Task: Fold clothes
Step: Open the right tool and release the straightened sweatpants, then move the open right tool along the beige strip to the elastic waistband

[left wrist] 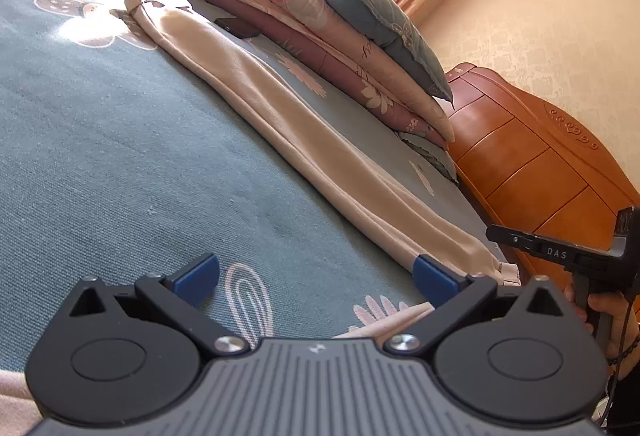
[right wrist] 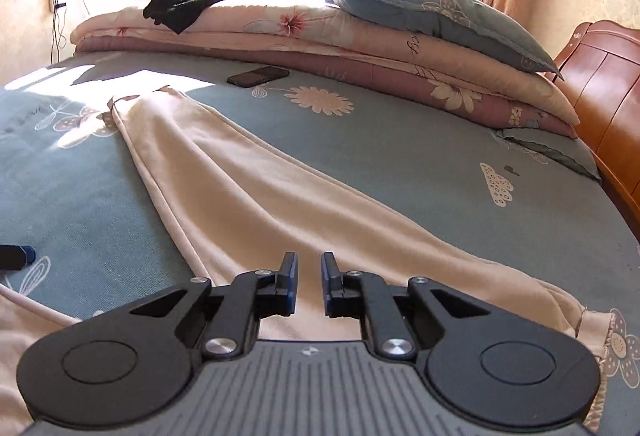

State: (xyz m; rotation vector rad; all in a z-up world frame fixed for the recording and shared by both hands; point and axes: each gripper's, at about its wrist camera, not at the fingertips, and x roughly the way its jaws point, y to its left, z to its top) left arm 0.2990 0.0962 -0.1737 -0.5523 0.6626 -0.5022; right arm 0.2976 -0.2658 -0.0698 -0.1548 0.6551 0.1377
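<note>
A long beige garment [left wrist: 276, 116] lies stretched flat across the blue-green bedsheet [left wrist: 100, 140], running from the far left to the near right. It also shows in the right wrist view [right wrist: 248, 192]. My left gripper [left wrist: 316, 276] is wide open and empty, low over the sheet beside the garment's near end. My right gripper [right wrist: 310, 280] hovers over the near end of the garment with its jaws a small gap apart, holding nothing. The right gripper's body [left wrist: 568, 252] shows at the right edge of the left wrist view.
A folded floral quilt [right wrist: 320, 36] with a blue pillow [right wrist: 436, 12] and a black garment [right wrist: 200, 0] on top lies along the far side. A dark phone [right wrist: 258, 76] lies on the sheet. A wooden headboard [left wrist: 540, 156] stands at the right.
</note>
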